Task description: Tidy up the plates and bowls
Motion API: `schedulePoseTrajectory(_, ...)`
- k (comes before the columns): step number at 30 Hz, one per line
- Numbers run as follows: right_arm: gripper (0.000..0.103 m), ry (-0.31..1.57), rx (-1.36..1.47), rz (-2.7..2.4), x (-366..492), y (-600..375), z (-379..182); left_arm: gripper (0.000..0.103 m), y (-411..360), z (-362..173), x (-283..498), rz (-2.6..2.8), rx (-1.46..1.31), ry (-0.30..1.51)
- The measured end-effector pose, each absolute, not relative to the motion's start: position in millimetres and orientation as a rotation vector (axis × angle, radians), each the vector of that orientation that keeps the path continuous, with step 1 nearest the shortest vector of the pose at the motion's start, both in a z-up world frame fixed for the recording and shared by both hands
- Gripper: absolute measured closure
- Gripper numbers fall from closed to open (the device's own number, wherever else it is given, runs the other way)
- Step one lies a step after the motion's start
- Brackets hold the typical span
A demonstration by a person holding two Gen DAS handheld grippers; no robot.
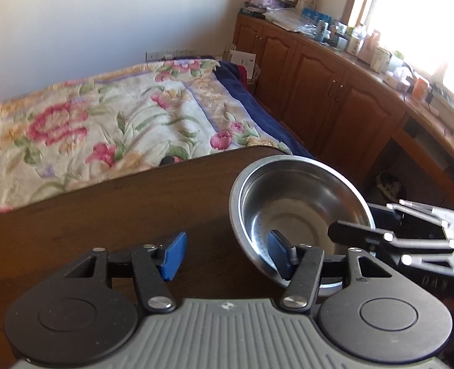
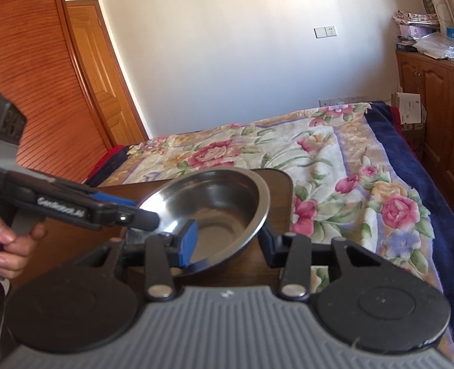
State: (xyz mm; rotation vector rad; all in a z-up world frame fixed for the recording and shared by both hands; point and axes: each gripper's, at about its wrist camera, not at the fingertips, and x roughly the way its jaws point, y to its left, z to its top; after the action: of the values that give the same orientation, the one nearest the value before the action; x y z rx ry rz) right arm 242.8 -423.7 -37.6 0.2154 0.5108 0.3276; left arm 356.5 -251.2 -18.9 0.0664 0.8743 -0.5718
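bowl's [image 2: 214, 206] near rim hidden, hand [image 2: 10, 246] cropped

1. Left gripper [image 1: 225, 256]: tilting downward, jaws standing partly apart, one blue pad inside a bowl rim, the other outside and clear.
2. Right gripper [image 2: 230, 243]: jaws straddling the rim's opposite side.
3. Hand [image 2: 10, 246]: gripping the left gripper's handle.

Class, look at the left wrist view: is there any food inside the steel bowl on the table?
No. The steel bowl shows only its bare shiny inside, with one blue pad of the left tool reaching over its near rim.
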Motion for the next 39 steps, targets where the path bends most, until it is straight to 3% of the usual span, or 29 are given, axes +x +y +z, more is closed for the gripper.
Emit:
schedulePoseTrajectory(8,0.068,0.511,0.207,0.327,241,-419,-37,0.079,-250,-18,357,-0.583,0.034,0.893)
schedulePoseTrajectory(19,0.074,0.530,0.171,0.310,238,-409,-32,0.079,-238,-10,344,-0.602,0.037,0.879)
schedulePoseTrajectory(39,0.074,0.470,0.148,0.335,202,-388,10,0.079,-198,54,285,-0.626,0.051,0.748)
